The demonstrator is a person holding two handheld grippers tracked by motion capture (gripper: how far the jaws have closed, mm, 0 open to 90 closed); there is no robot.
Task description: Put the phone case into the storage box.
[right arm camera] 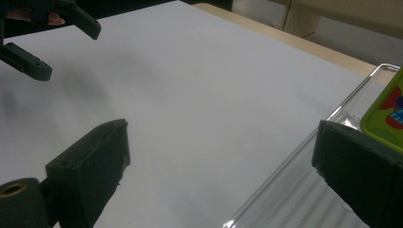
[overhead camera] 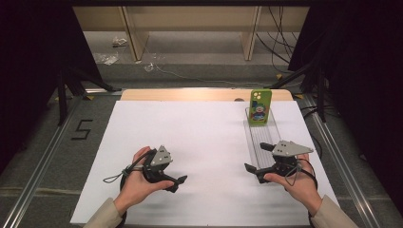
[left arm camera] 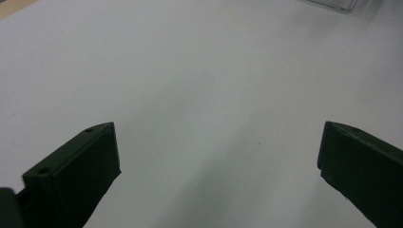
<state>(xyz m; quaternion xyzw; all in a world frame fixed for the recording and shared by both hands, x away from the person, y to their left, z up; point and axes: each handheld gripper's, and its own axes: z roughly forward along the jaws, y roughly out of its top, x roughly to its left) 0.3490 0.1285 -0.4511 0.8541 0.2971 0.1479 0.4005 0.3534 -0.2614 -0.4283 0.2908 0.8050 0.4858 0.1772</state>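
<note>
From the high view the whole scene lay open: a white sheet (overhead camera: 199, 142) over the table, a clear plastic tray (overhead camera: 256, 142) along its right side, and a green phone case (overhead camera: 260, 107) standing upright at the tray's far end, printed with a cartoon clown figure; no lettering on it could be read. A handwritten "5" (overhead camera: 82, 129) marked the floor at the left. The left gripper (overhead camera: 177, 183) hung over bare sheet, jaws spread wide apart, holding nothing. The right gripper (overhead camera: 259, 157) was likewise spread and empty, just beside the tray's near end. The right gripper view added the tray's ribbed floor (right arm camera: 304, 199) and the case's edge (right arm camera: 387, 114) close by.
</note>
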